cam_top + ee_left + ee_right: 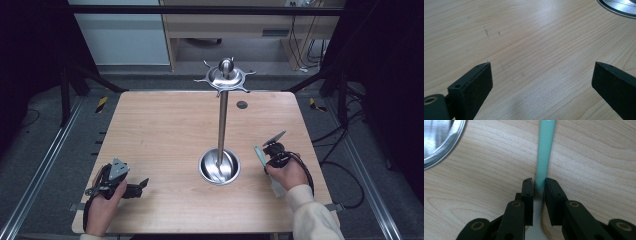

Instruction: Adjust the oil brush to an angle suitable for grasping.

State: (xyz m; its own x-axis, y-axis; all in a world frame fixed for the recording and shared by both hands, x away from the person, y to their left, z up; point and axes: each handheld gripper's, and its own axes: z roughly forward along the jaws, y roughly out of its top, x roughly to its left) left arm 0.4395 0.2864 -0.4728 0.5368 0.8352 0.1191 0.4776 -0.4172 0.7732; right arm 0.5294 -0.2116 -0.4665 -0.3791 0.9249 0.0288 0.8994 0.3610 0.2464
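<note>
The utensil with a pale green handle [545, 150] lies flat on the wooden table [160, 130] just right of the steel stand's round base [219, 167], the right gripper [539, 182] clamped on its handle, while the left gripper [541, 75] rests well apart near the table's left corner, jaws wide, holding nothing.

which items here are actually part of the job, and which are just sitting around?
In the job:
- right gripper, jaws closed on the utensil
- utensil with green handle, lying on the table
- steel hanging stand, hooks on top, round base beside the utensil; probably where it goes

Just there:
- left gripper, open, nothing between its jaws
- wooden table
- small dark disc at the table's far edge
</note>
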